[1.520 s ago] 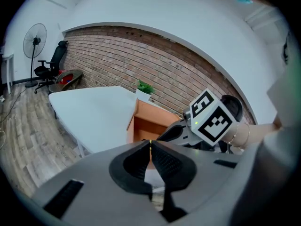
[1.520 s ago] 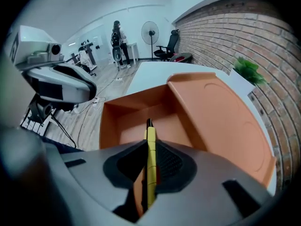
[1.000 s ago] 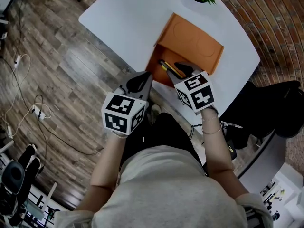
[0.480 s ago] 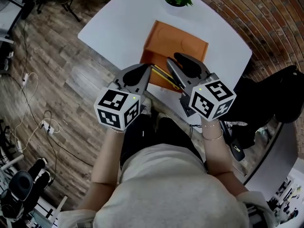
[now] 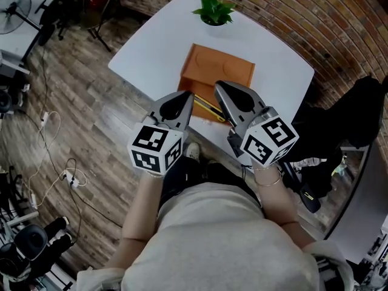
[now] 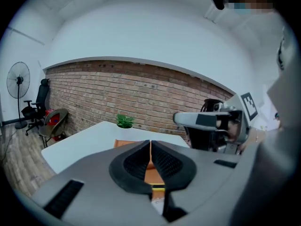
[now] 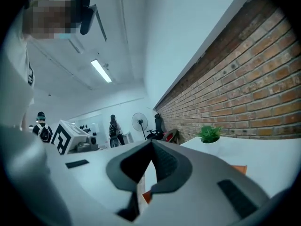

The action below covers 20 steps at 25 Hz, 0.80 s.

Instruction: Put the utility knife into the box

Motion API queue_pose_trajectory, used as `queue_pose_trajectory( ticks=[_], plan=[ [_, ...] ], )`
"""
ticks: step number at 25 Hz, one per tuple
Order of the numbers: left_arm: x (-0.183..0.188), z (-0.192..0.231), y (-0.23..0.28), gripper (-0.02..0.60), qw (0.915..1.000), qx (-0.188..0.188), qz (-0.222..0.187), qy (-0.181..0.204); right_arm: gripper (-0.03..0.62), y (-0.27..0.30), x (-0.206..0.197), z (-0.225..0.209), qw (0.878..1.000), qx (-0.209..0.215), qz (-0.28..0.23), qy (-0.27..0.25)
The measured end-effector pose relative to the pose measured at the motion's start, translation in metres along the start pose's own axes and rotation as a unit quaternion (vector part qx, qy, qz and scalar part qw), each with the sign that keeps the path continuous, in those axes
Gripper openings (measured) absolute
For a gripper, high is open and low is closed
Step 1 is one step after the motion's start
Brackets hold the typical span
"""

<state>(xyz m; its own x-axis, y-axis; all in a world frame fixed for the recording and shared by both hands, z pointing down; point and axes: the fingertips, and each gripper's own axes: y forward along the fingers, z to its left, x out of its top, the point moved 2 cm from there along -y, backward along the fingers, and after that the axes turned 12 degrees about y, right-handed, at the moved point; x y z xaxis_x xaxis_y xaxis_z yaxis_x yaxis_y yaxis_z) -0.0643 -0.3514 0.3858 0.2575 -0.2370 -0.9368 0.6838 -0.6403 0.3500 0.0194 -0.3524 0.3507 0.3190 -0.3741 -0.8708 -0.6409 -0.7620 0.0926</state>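
Utility knife (image 5: pixel 208 107) in box (image 5: pixel 221 71) (orange)

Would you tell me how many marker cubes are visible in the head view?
2. One cube sits on the left gripper, the other cube on the right gripper. None appears hidden.

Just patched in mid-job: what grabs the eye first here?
The orange box sits on the white table, the yellow-and-black utility knife lying inside at its near end. Held over its near edge are the left tool and right tool, both shut and empty; the right tool's jaws have just closed.
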Motion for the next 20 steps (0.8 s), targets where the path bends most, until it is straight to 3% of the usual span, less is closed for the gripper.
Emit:
queue_pose_trajectory(
  ticks=[6, 20],
  plan=[
    [0.005, -0.013, 0.001, 0.011, 0.9999, 0.009, 0.010, 0.007, -0.002, -0.014, 0.008, 0.009, 0.999, -0.009, 0.000, -0.039],
    [0.007, -0.031, 0.003, 0.011, 0.9999, 0.005, 0.011, 0.011, -0.002, -0.034, 0.003, 0.004, 0.996, -0.034, 0.022, -0.077]
  ],
)
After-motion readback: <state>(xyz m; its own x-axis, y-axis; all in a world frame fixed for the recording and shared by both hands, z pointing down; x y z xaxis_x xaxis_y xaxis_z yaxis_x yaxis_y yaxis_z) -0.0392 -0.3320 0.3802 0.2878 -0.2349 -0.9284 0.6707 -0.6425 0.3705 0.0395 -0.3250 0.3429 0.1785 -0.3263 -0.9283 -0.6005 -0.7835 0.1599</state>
